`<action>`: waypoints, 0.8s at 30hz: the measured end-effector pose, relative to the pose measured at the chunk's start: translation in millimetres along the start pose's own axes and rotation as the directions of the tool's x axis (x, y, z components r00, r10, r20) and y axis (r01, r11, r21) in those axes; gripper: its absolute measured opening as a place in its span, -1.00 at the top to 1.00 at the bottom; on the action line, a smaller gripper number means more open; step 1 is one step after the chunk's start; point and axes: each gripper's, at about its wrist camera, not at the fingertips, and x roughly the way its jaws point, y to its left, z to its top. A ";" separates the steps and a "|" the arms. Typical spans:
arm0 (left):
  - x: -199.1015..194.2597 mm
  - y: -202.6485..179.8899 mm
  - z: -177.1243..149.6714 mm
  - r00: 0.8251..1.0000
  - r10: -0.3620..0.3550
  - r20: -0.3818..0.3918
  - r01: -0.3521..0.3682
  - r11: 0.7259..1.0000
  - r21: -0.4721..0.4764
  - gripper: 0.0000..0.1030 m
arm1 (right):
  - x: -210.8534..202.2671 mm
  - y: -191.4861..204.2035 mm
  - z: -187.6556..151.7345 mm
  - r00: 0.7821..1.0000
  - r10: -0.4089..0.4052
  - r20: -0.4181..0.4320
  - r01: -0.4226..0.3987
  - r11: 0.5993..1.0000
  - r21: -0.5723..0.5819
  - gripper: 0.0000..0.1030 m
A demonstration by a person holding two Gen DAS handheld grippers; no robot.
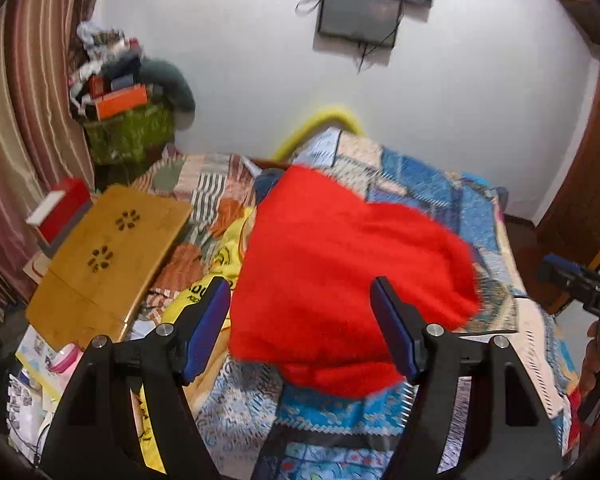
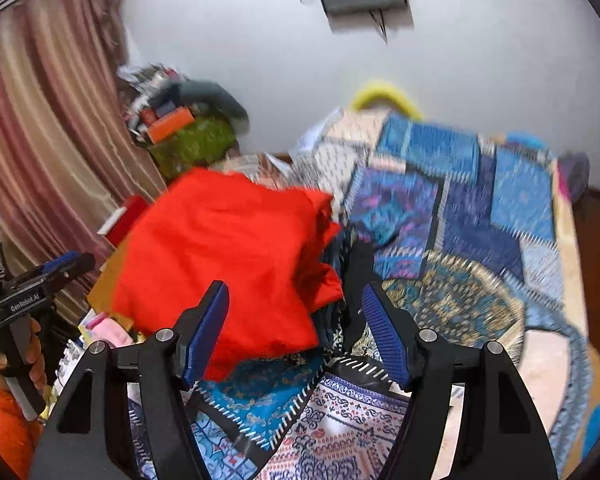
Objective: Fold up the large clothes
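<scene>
One red garment (image 1: 340, 280) heaped mid-frame on one patchwork quilt (image 1: 440, 184), two grippers, left gripper (image 1: 300, 324) and right gripper (image 2: 296, 328), both spread wide and empty, one wooden lap tray (image 1: 112, 256) at left.

Patchwork bedspread (image 1: 432, 184) covers bed; wooden lap table (image 1: 112, 256) at its left edge, red book (image 1: 62, 206) beside it, striped curtain (image 1: 28, 112) behind.

Bright, even room light, soft shadows; motion blur smears both views, worst on the right wrist's, fisheye edges bending darkly.
</scene>
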 end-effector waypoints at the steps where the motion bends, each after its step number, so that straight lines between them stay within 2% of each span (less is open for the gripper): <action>1: -17.2 -5.9 -1.3 1.000 -0.002 0.029 0.002 1.000 0.009 -0.38 | -19.1 6.8 -0.4 0.999 0.004 0.041 -0.003 1.000 -0.020 -0.29; 3: -53.0 -18.0 -4.3 0.996 -0.008 0.092 0.005 1.000 0.026 -0.38 | -48.5 17.0 -1.5 0.993 0.006 0.117 0.000 0.999 -0.051 -0.29; 6: -107.0 -36.8 -12.1 0.980 -0.038 0.196 0.030 0.999 0.045 -0.38 | -102.7 35.5 -8.0 0.970 0.018 0.241 0.005 0.996 -0.094 -0.29; 12: -200.4 -76.9 -42.4 0.919 -0.045 0.392 0.007 0.995 0.098 -0.38 | -194.9 65.4 -33.5 0.897 0.081 0.434 -0.010 0.986 -0.164 -0.29; 17: -258.3 -104.5 -82.9 0.849 -0.053 0.526 -0.003 0.994 0.106 -0.38 | -235.0 82.8 -63.3 0.842 0.080 0.533 0.034 0.979 -0.200 -0.29; 19: -270.0 -113.0 -95.9 0.832 -0.048 0.553 -0.013 0.994 0.107 -0.38 | -244.0 88.5 -74.6 0.829 0.079 0.554 0.043 0.978 -0.203 -0.29; 22: -284.4 -123.0 -116.7 0.809 -0.015 0.587 -0.050 0.994 0.094 -0.39 | -247.1 92.6 -87.6 0.826 0.078 0.559 0.046 0.978 -0.205 -0.29; 24: -287.9 -127.3 -125.3 0.807 0.000 0.590 -0.060 0.995 0.082 -0.51 | -247.6 92.7 -94.4 0.823 0.065 0.564 0.057 0.979 -0.196 -0.29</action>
